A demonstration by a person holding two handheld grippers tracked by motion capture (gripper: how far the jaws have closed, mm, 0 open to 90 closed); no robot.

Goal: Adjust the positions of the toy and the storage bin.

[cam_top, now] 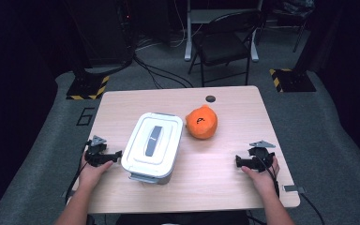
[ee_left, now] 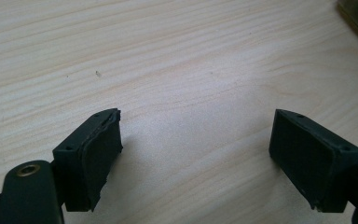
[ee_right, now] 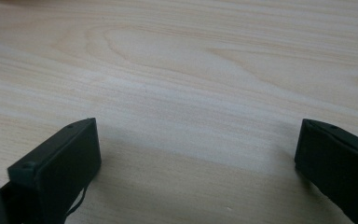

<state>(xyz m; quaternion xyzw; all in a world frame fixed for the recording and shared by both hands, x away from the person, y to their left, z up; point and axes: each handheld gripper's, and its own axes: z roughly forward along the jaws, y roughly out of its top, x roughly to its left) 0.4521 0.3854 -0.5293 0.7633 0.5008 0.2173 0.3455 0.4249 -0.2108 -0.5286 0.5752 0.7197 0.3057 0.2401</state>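
A white lidded box (cam_top: 153, 146) with a grey handle on its lid lies left of the table's middle. An orange rounded object (cam_top: 201, 122) with a black mark sits just right of the box, further back. My left gripper (cam_top: 117, 154) rests on the table close to the box's left side, pointing at it. In the left gripper view its jaws stand wide apart over bare wood, left gripper (ee_left: 196, 149) open and holding nothing. My right gripper (cam_top: 237, 162) rests near the table's right front, pointing left. Its jaws also stand wide apart, right gripper (ee_right: 196, 158) open over bare wood.
The light wooden table (cam_top: 215, 183) has a dark round hole (cam_top: 210, 99) near its back edge. Behind the table stand a black folding chair (cam_top: 225, 44) and floor cables. Two stands with yellow-black striped bases (cam_top: 88, 88) flank the back corners.
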